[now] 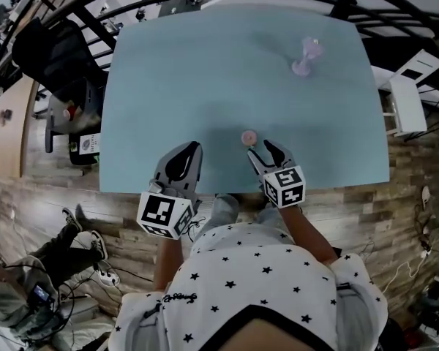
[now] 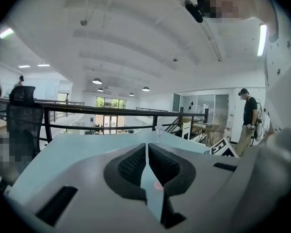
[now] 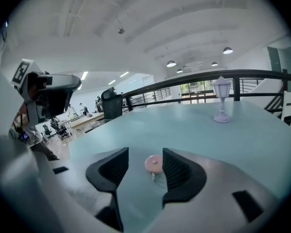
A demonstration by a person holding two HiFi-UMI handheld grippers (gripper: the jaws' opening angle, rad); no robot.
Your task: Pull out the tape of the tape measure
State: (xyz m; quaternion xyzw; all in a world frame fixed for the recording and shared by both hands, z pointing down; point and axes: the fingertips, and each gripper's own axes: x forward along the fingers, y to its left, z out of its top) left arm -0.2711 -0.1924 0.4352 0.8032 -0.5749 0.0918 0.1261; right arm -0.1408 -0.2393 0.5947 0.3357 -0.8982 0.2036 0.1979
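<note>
A: How does the right claw [image 3: 145,159] stand?

B: Its jaws are apart and press on nothing. The pink tape measure [image 3: 153,163] lies on the surface [image 3: 194,130] in the gap at their tips, closer to the right-hand jaw. I can't tell if it touches that pad.

A: And the left claw [image 2: 147,154]?

B: Closed, with nothing in it, hanging over the near edge, well to the left of the case.

A: Which way does the case lie?

B: In the head view the tape measure [image 1: 249,137] sits just ahead of the right claw [image 1: 262,148], slightly to its left. It is round, so it has no long axis. A small tab seems to hang off its near side, toward the claw.

A: So the right one is nearer?

B: Clearly. The left claw [image 1: 192,147] would have to cross over.
</note>
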